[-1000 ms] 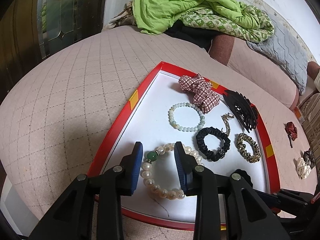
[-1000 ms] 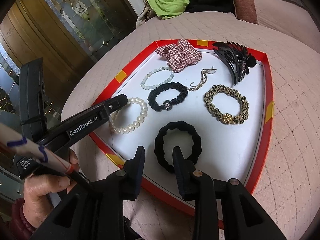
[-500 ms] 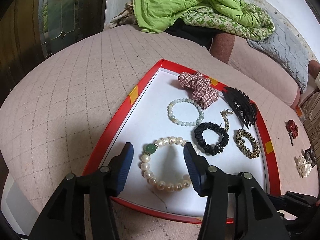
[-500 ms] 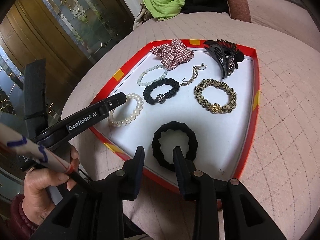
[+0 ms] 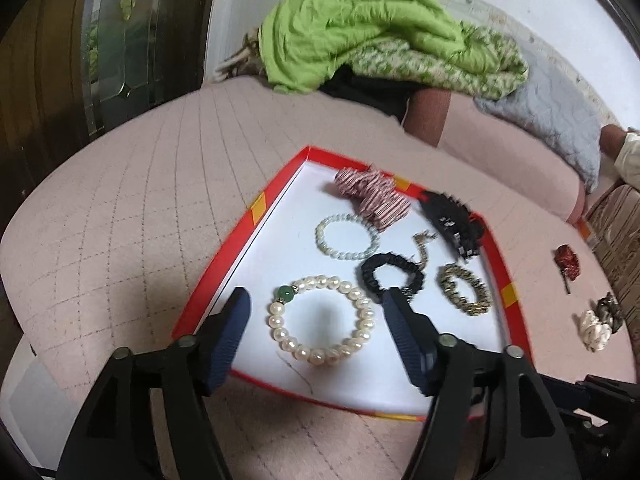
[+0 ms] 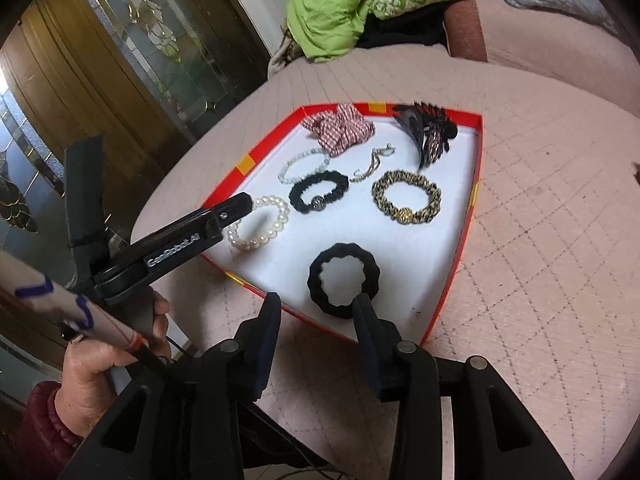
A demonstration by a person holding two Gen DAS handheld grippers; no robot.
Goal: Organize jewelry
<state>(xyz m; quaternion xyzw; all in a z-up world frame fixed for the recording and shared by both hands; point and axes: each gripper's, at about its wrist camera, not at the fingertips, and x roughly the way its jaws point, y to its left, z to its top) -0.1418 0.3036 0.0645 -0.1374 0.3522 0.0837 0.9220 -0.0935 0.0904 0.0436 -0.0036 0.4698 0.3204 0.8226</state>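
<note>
Pink quilted fabric covers the sofa [image 5: 120,208], on which lies the red-rimmed tray [image 5: 224,264] with its white floor. A green quilt [image 5: 352,28] is heaped at the far end. In the tray lie a plaid scrunchie [image 5: 372,196], a black claw clip [image 5: 452,220], a pale bead bracelet [image 5: 346,236], a thin black scrunchie [image 5: 392,276], a leopard scrunchie [image 5: 464,294], a small chain [image 5: 422,244] and a pearl bracelet [image 5: 322,320] with one green bead.

Only the right view shows the thick black scrunchie [image 6: 344,278] at the tray's near edge, and the person's hand [image 6: 104,360] on the other handle. Only the left view shows three small pieces [image 5: 596,320] lying on the sofa beyond the tray's right rim.

The left gripper [image 5: 316,320] has just been spreading; its jaws stand wide on either side of the pearl bracelet, clear of it. The right gripper [image 6: 316,312] has also just been parting, its tips at the thick scrunchie's near edge, not pinching it.

Bare white floor lies along the tray's left side and its near right corner; the sofa is open on the left.
</note>
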